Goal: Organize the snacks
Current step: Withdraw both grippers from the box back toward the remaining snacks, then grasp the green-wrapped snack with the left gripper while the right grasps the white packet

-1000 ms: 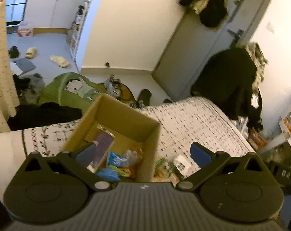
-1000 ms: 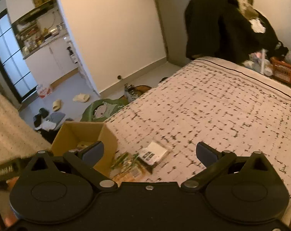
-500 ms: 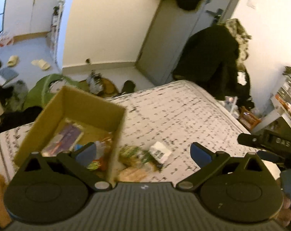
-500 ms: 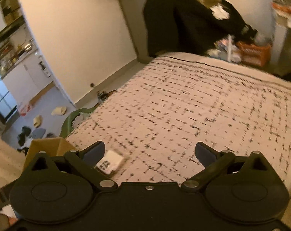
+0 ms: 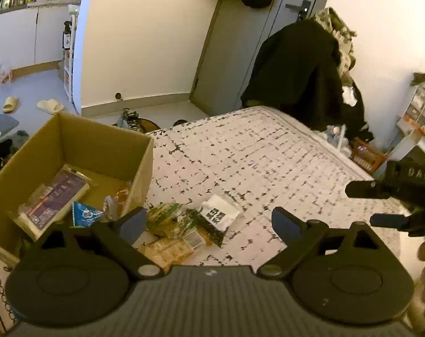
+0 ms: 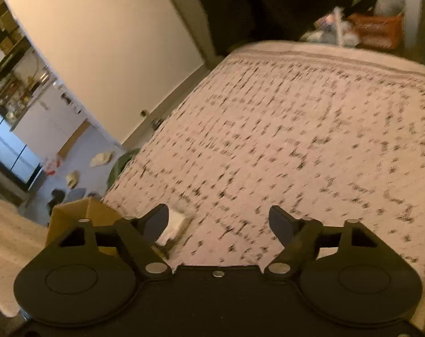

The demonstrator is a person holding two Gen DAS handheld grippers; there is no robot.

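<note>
A bed covered by a pale blanket (image 5: 268, 163) with a dark dash pattern fills the middle of the room. On its near left part stands an open cardboard box (image 5: 105, 143), at about ten o'clock from the left gripper (image 5: 209, 221). Inside the box lie a flat purple packet (image 5: 55, 196) and a blue packet (image 5: 84, 214). Just outside the box's right wall, on the blanket, sits a loose heap of snacks: a green-and-yellow bag (image 5: 170, 219), a tan tray of biscuits (image 5: 170, 250) and a white packet with black print (image 5: 219, 214), touching one another.

The left gripper hangs above this heap with its jaws wide apart and nothing between them; they have just been narrowing a little. The right gripper (image 6: 218, 221) is also parted, its jaws having just been closing, with only blanket between them; the white packet (image 6: 176, 224) lies at its left finger, contact unclear. In the left view the right gripper (image 5: 386, 205) enters at three o'clock, well apart from the heap.

From twelve to two o'clock the blanket is bare up to the bed's far edge. Beyond it stand a grey door (image 5: 240, 56) and a chair draped in dark clothing (image 5: 296, 70). Slippers (image 5: 49, 105) lie on the floor at eleven o'clock.
</note>
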